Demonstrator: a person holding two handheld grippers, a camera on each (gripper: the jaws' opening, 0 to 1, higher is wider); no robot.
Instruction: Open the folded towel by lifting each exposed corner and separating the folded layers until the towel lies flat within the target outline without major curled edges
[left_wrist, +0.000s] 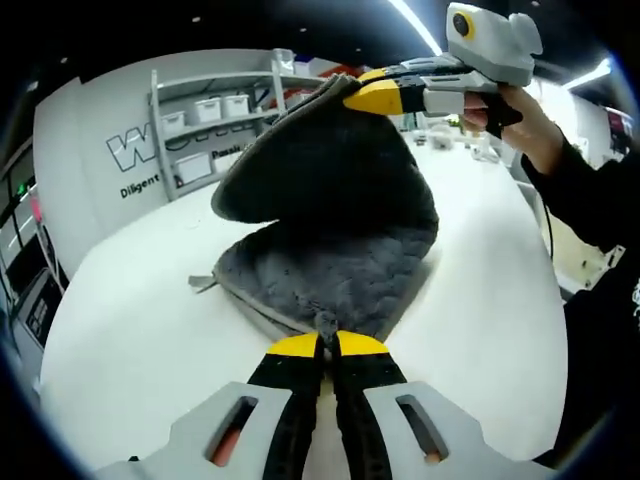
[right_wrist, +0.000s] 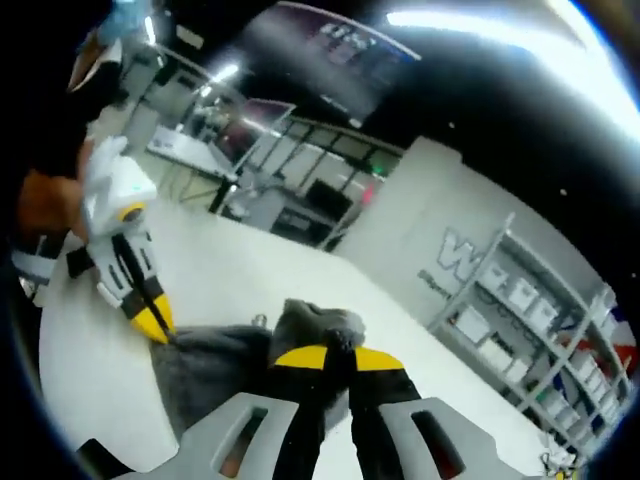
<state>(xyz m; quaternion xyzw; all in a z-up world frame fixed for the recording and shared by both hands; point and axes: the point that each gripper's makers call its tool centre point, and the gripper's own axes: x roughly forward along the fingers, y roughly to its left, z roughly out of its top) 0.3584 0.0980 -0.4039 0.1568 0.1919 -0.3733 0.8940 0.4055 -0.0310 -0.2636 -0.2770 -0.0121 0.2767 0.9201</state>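
Note:
A dark grey quilted towel (left_wrist: 330, 215) lies on a white table (left_wrist: 130, 330), its upper layer pulled up into a tent. My left gripper (left_wrist: 326, 342) is shut on the towel's near corner at the table. My right gripper (left_wrist: 362, 97) comes in from the upper right, held by a hand, and is shut on the lifted corner high above the table. In the right gripper view, my right gripper (right_wrist: 337, 352) pinches a bunched grey corner of the towel (right_wrist: 215, 375), and the left gripper (right_wrist: 152, 318) holds the towel's far corner at the left.
A white shelf rack (left_wrist: 215, 115) with white bins stands against a wall with lettering behind the table. The person's dark sleeve (left_wrist: 590, 200) reaches in along the right side. More tables and dark frames (right_wrist: 300, 160) stand in the room beyond.

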